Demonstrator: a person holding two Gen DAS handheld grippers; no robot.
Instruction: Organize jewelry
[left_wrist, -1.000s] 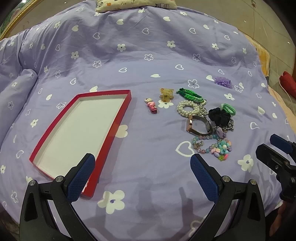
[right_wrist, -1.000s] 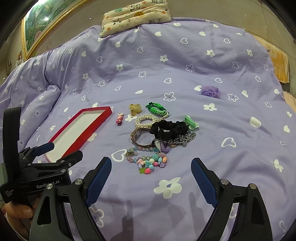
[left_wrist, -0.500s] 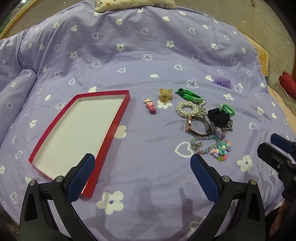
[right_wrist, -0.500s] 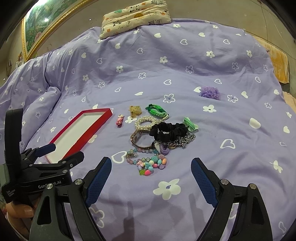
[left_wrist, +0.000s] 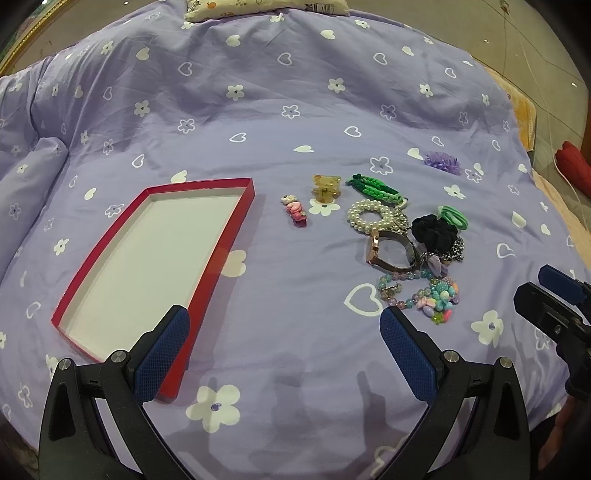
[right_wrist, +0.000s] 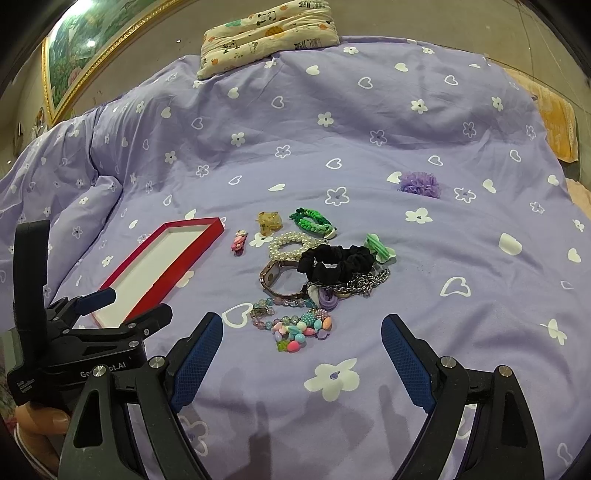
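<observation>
both grippers, left (left_wrist: 284, 343) and right (right_wrist: 302, 352), angled downward over the jewelry pile (right_wrist: 314, 280), jaws wide, empty

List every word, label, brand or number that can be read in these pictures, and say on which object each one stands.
"Ge...ot.AI" in white on the black body of the left gripper, seen in the right wrist view; its middle letters are hidden behind a screw.
A small white label lower on the same body: too small to read.
Print on the pillow: animal pictures only, no readable words.
Nothing readable on the red tray or the jewelry.
</observation>
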